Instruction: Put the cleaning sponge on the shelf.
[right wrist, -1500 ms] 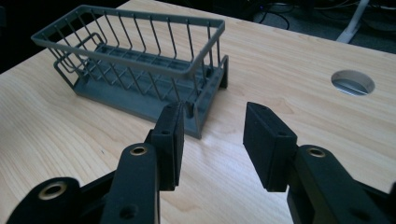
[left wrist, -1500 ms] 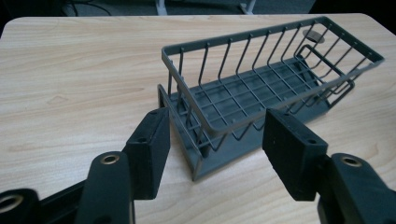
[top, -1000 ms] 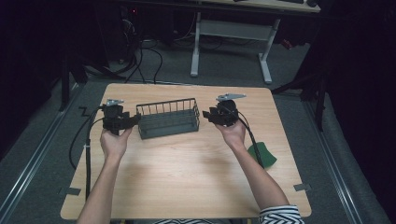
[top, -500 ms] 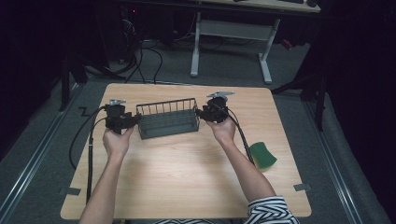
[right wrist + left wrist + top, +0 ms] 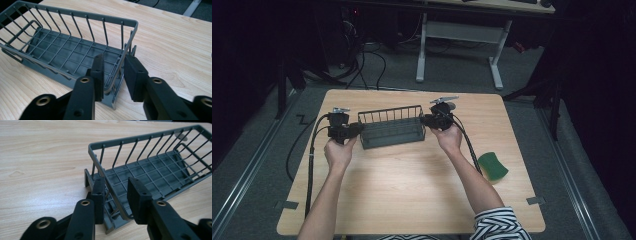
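Observation:
A grey wire basket [image 5: 389, 131] stands empty on the wooden table [image 5: 412, 200], towards the back. My left gripper [image 5: 353, 131] is at its left end and my right gripper [image 5: 426, 120] at its right end. In the left gripper view the basket [image 5: 150, 170] stretches away, and the left gripper [image 5: 116, 197] is open with its jaws on either side of the end rim, a gap showing on both sides. In the right gripper view the right gripper [image 5: 113, 75] is open the same way, straddling the other end wall of the basket [image 5: 62, 52].
A green sponge [image 5: 492, 167] lies near the table's right edge, beside the person's right forearm. Cables trail from both grippers, the left one over the table's left edge. A desk frame [image 5: 457, 55] stands on the floor beyond the table.
The right gripper has moved left and closed in on the basket's right end. The left gripper has edged up to the left end. The basket has stayed where it was.

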`<state>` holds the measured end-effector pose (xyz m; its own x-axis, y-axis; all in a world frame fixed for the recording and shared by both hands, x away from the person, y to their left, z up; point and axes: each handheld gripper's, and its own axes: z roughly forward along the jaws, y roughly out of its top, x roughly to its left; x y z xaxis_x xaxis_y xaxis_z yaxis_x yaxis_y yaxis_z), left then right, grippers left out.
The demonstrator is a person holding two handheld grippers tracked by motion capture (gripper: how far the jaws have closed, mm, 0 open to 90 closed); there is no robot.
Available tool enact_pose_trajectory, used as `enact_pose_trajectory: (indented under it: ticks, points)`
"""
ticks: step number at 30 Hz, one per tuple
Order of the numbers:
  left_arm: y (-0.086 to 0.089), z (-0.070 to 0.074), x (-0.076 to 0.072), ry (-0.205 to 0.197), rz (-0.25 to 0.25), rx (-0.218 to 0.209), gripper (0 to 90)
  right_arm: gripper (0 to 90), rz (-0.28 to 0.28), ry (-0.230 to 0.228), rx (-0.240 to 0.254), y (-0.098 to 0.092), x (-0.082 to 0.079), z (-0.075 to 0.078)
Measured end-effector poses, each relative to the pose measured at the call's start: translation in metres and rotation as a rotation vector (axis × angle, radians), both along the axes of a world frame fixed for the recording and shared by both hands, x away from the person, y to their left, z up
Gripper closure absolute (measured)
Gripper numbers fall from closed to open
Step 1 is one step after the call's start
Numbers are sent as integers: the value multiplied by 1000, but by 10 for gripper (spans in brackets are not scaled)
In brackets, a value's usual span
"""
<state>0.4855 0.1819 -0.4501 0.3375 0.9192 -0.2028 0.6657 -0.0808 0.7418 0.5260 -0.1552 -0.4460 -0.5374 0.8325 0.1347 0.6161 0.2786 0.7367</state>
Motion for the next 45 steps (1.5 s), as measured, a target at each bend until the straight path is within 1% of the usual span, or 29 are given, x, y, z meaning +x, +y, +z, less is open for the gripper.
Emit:
enact_pose_trajectory:
  ticks: [2,4,9,11,14,19,21,23,25,28,32,36,37,40,43,44,45]
  points:
    - [1,-1,0,6,-6,1,711,733,3,0,-6,0,0,-1]
    - [1,-1,0,8,-7,-2,715,734,5,8,2,-1,0,-1]
    - [0,0,-2,11,-11,3,719,737,13,9,-11,-2,-1,0]
    - [-1,1,-2,13,-14,3,722,740,9,17,-3,-3,-1,0]
    - [-1,1,-3,16,-18,0,726,740,10,18,-4,-4,-2,0]
    - [-3,2,-6,18,-31,13,726,742,9,17,-7,-5,-4,0]
    - [-3,2,-7,17,-35,-1,725,742,11,15,-7,-7,-6,0]
    - [-2,0,-9,14,-40,-20,722,741,7,19,4,-9,-7,0]
    - [-3,0,-12,10,-43,-23,722,741,7,17,6,-10,-10,-1]
    - [-3,0,-14,13,-47,-30,721,741,12,11,-1,-11,-12,0]
    - [-6,0,-16,15,-51,-28,721,741,10,15,-8,-13,-16,0]
    - [-8,1,-20,18,-58,-26,720,741,13,16,-26,-15,-20,2]
    - [-8,1,-20,16,-65,-19,720,741,13,16,-26,-15,-20,2]
    - [-10,2,-22,20,-78,-15,720,740,11,16,-29,-16,-24,2]
    - [-13,3,-25,21,-87,-7,720,738,13,6,-23,-22,-31,1]
    - [-14,3,-26,21,-92,-4,720,738,13,6,-23,-22,-31,1]
    - [-15,3,-26,21,-97,-4,720,737,16,2,-31,-23,-32,2]
